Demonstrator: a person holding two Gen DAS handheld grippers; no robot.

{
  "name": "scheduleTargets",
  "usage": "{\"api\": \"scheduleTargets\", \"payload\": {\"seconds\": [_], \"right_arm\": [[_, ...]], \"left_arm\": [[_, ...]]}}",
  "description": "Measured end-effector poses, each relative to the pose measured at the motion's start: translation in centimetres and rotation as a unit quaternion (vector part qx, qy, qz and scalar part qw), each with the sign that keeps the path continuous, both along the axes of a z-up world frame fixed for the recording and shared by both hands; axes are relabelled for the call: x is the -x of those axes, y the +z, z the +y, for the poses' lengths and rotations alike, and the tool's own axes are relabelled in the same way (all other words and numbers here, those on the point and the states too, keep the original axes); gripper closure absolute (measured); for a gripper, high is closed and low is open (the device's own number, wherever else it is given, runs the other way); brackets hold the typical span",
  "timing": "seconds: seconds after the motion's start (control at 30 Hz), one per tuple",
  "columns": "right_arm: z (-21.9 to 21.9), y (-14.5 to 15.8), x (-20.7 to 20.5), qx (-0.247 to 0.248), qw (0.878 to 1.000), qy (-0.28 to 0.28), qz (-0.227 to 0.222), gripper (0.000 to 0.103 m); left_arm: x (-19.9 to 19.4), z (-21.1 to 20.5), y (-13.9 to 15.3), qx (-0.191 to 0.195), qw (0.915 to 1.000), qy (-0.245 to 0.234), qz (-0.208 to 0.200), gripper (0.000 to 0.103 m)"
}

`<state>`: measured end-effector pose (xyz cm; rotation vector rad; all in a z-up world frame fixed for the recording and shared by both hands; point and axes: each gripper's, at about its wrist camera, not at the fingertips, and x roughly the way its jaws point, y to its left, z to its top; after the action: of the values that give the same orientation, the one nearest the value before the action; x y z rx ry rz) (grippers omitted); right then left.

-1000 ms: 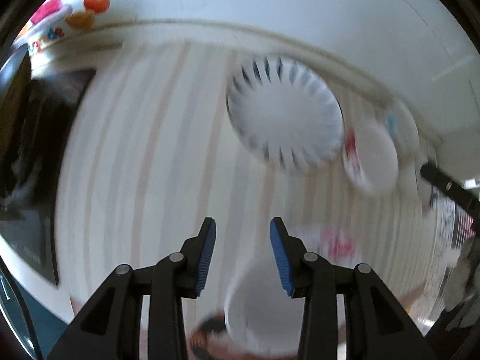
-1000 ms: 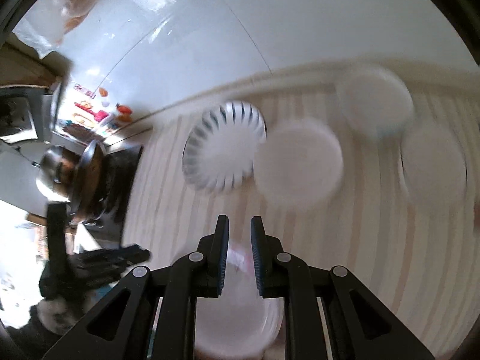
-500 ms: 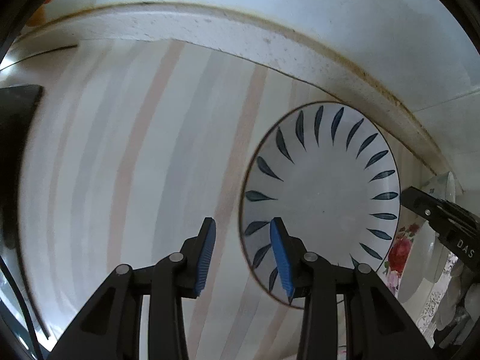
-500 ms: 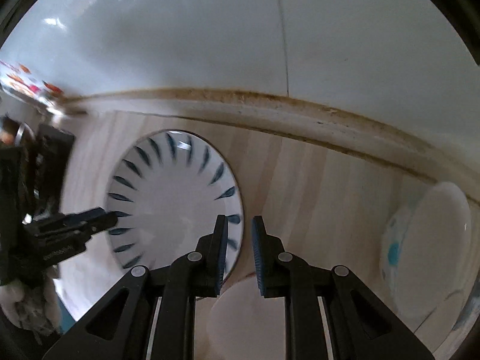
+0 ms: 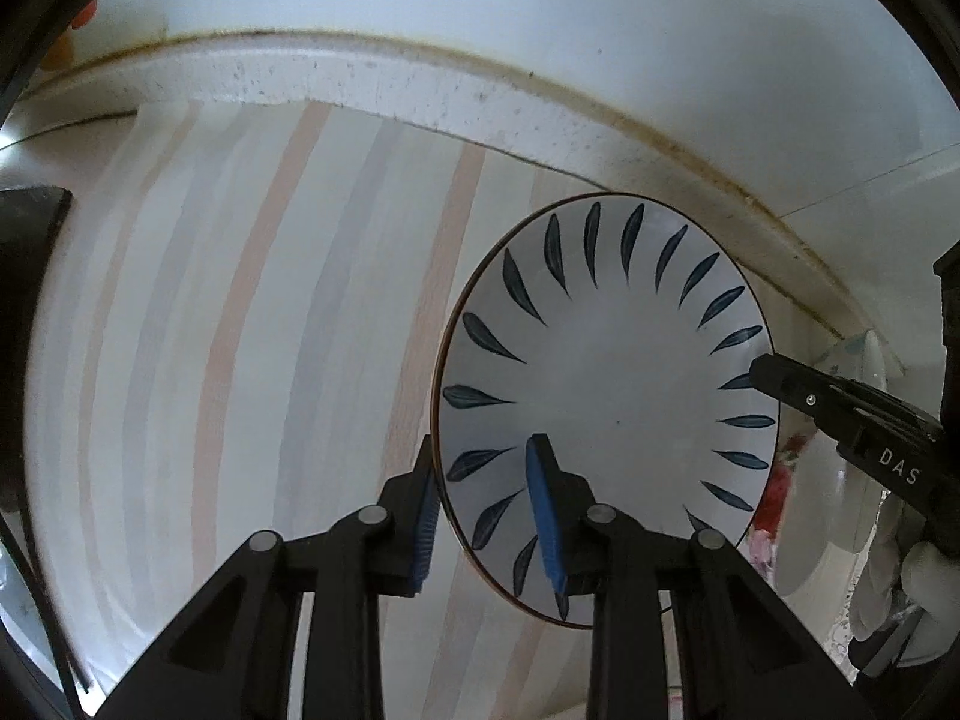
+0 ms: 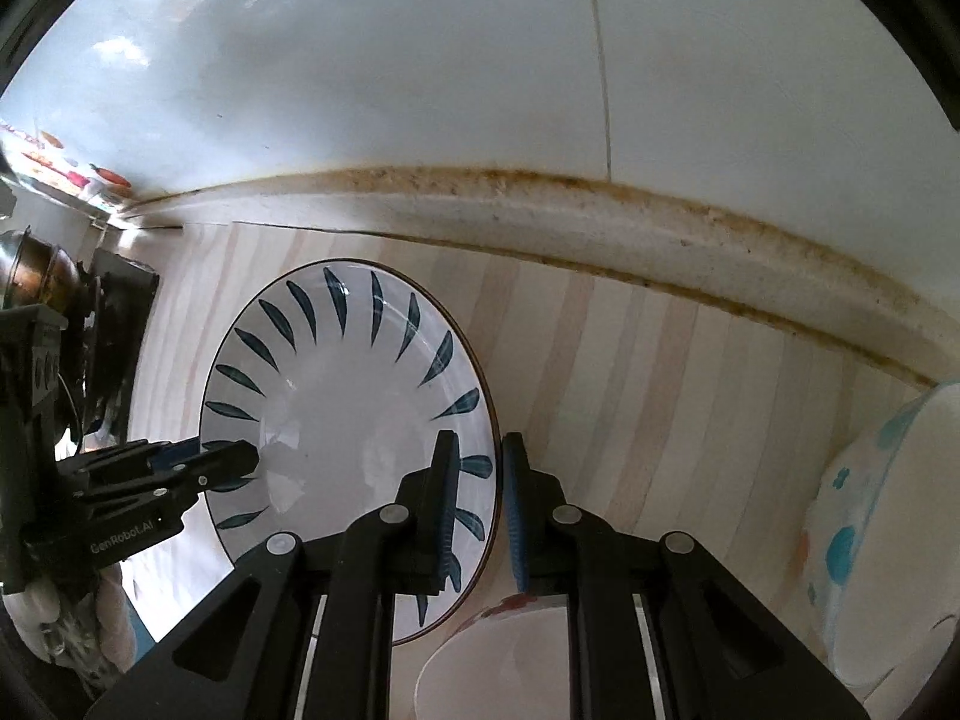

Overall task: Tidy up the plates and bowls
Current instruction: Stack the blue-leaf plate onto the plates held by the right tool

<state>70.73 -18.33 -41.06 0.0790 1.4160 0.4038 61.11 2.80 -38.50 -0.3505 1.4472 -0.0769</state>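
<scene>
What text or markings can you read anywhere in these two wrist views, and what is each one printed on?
"DAS": white letters on the black body of the right gripper, cut off by the frame edge.
"GenRobot.AI": faint letters on the black body of the left gripper.
The colourful fruit-patterned strip along the wall may carry print, but it is too small and blurred to read.

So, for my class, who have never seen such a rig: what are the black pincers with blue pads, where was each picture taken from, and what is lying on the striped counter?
A person holds a hand tool in each hand; each tool has two fingers and a camera looking along them. One picture is from the left tool, one from the right. Both look down on a striped counter by a white wall. The left gripper pinches one side of the leaf-patterned plate's rim, having just closed; the right gripper pinches the opposite side. Other dishes lie nearby: a white dish with blue spots and one with red flowers.
</scene>
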Motion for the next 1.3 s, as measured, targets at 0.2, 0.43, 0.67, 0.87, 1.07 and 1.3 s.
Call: {"api": "scheduleTargets", "payload": {"seconds": [0.2,0.43,0.67,0.87,1.07,1.3], "right_arm": [[0.3,3.0,0.7,-0.007,1.000,0.009,-0.011,0.087],[-0.1,7.6,3.9,-0.030,0.999,0.023,-0.038,0.087],[-0.9,10.2,9.9,-0.049,0.997,0.021,-0.051,0.087],[-2.0,10.7,15.8,-0.059,0.997,0.017,-0.046,0.087],[-3.6,8.5,21.9,-0.056,0.998,0.010,-0.018,0.087],[-5.0,4.3,26.8,-0.057,0.998,-0.016,0.036,0.087]], "left_arm": [[0.3,0.1,2.2,-0.006,0.9999,-0.001,-0.014,0.078],[3.8,0.2,5.3,-0.014,0.9995,0.000,-0.028,0.078],[9.4,-0.4,7.5,-0.020,0.9992,-0.008,-0.035,0.078],[13.9,-1.7,7.2,-0.015,0.9995,-0.024,-0.016,0.078],[17.7,-3.5,5.1,-0.021,0.9982,-0.055,0.013,0.078],[19.4,-4.7,2.2,-0.031,0.9954,-0.079,0.045,0.078]]}}
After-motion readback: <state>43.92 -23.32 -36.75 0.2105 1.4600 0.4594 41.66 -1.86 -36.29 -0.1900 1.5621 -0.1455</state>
